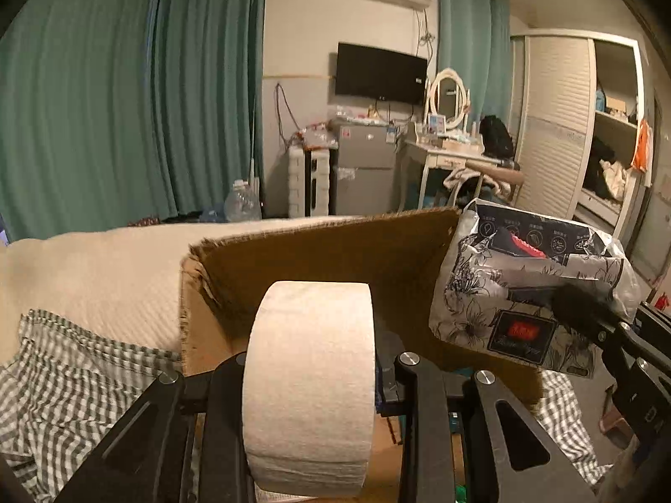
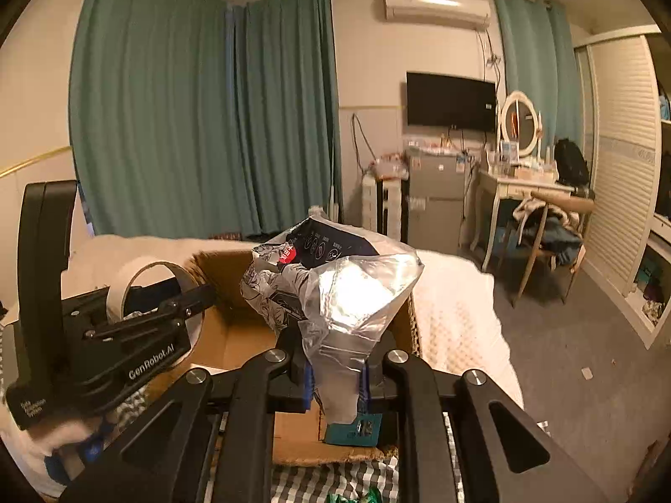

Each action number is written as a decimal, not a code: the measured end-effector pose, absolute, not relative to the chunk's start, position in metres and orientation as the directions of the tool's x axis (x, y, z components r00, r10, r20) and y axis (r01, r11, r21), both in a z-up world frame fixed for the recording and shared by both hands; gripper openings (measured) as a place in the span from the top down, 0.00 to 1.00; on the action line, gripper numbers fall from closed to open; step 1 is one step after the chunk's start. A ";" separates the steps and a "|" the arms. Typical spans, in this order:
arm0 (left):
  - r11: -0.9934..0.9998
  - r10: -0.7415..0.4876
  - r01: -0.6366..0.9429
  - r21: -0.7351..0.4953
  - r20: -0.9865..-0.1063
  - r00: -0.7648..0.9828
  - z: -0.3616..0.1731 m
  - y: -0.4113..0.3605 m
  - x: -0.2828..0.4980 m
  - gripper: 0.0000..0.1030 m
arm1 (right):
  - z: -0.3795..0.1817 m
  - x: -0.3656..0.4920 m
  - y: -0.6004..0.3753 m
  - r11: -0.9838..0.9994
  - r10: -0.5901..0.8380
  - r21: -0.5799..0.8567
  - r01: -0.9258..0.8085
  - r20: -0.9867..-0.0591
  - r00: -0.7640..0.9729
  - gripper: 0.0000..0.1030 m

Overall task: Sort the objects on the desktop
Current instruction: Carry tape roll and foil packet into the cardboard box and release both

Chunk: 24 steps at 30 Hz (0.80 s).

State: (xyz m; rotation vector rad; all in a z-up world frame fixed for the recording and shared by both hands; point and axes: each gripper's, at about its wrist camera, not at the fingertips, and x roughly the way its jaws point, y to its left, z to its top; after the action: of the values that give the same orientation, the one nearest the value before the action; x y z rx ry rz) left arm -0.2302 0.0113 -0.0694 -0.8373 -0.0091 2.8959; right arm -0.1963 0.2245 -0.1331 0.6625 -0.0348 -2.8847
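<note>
**Both grippers loaded above open cardboard box**

Left side: the left gripper is clamped on a roll of toilet paper, its jaws pressing the roll's two flat ends. The roll stands on edge between them, held over the near wall of the cardboard box. In the right wrist view the same gripper shows side-on, with the roll and its hollow core visible behind the fingers, at the box's left wall.

Centre: the box sits open on a bed, its top edges ragged. A grey checked cloth lies on the bed to its left and near side; a cream quilt lies behind it.

Right side: the right gripper is pinched nearly together on the crumpled plastic end of a soft pack of tissues, printed with flowers. The pack hangs over the box's right half. From the left wrist view the pack shows at the box's right wall, with the right gripper blurred against it.
</note>
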 end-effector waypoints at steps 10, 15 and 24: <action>-0.997 0.078 -0.053 -0.059 -0.628 -0.774 -0.112 -0.008 -0.267 0.48 | -0.196 -0.254 0.219 -0.978 -0.203 0.084 0.189 -0.569 -0.797 0.83; -0.997 0.073 -0.042 -0.064 -0.615 -0.785 -0.107 -0.014 -0.261 0.34 | -0.202 -0.252 0.222 -0.980 -0.197 0.086 0.181 -0.581 -0.790 0.73; -0.994 0.094 -0.055 -0.090 -0.507 -0.857 -0.064 -0.018 -0.223 0.09 | -0.165 -0.216 0.226 -0.983 -0.182 0.086 0.161 -0.496 -0.849 0.45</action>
State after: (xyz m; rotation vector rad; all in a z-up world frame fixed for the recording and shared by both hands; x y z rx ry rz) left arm -0.2226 -0.0176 -0.0636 -0.8122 -0.1108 2.9524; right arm -0.2159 0.2263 -0.1647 0.7734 -0.0615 -2.8597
